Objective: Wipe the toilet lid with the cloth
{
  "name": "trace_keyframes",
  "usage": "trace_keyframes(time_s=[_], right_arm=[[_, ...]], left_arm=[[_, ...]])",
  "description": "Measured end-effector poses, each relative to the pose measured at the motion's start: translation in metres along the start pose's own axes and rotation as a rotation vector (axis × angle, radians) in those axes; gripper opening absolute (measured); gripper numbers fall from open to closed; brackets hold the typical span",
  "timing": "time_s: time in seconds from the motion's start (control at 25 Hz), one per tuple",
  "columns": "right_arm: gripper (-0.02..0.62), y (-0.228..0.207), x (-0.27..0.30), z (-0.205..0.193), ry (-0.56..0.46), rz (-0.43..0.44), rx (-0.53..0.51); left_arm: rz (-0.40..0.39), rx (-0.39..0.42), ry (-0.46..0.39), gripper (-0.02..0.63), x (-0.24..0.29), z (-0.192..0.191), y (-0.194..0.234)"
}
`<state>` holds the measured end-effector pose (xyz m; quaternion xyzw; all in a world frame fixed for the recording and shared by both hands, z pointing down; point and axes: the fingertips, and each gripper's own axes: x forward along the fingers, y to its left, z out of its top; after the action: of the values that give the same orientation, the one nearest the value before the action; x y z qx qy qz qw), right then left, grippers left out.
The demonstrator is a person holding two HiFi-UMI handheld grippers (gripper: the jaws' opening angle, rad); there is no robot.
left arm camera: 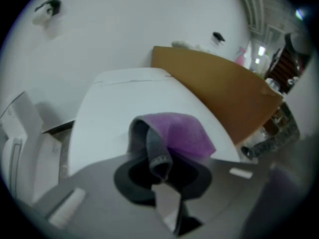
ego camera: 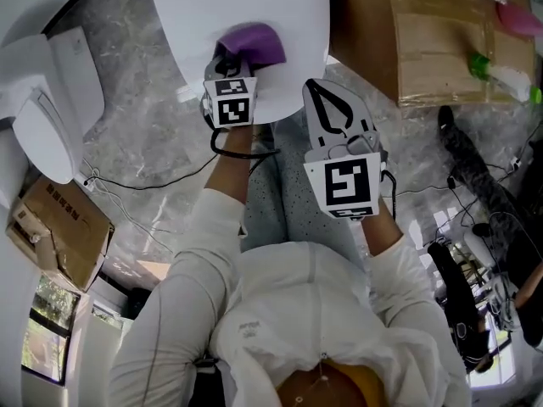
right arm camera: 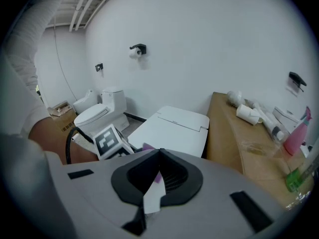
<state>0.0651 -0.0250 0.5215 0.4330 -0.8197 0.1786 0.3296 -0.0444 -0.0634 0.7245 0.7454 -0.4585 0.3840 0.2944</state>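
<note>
The white toilet lid (ego camera: 254,11) lies closed at the top of the head view. A purple cloth (ego camera: 254,42) rests on its near part. My left gripper (ego camera: 231,59) is shut on the cloth; in the left gripper view the cloth (left arm camera: 187,133) bunches out of the jaws onto the lid (left arm camera: 124,101). My right gripper (ego camera: 317,85) hovers just right of the lid's near edge, shut and holding nothing. In the right gripper view its jaws (right arm camera: 158,176) meet with the lid (right arm camera: 174,126) beyond them.
A large cardboard box (ego camera: 441,41) with bottles and a pink sprayer (right arm camera: 295,133) stands right of the toilet. A second toilet (ego camera: 47,108) and a small carton (ego camera: 59,227) are at the left. Cables (ego camera: 153,181) cross the marble floor; dark stands (ego camera: 475,185) crowd the right.
</note>
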Motion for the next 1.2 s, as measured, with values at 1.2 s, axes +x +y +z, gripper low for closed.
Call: trace_keyframes(time_s=[1.2], right_arm=[[0.015,0.026,-0.070,0.017,-0.034,-0.062,0.033]], left_arm=[[0.053,-0.125,0.022,0.049,-0.149,-0.054,0.043]])
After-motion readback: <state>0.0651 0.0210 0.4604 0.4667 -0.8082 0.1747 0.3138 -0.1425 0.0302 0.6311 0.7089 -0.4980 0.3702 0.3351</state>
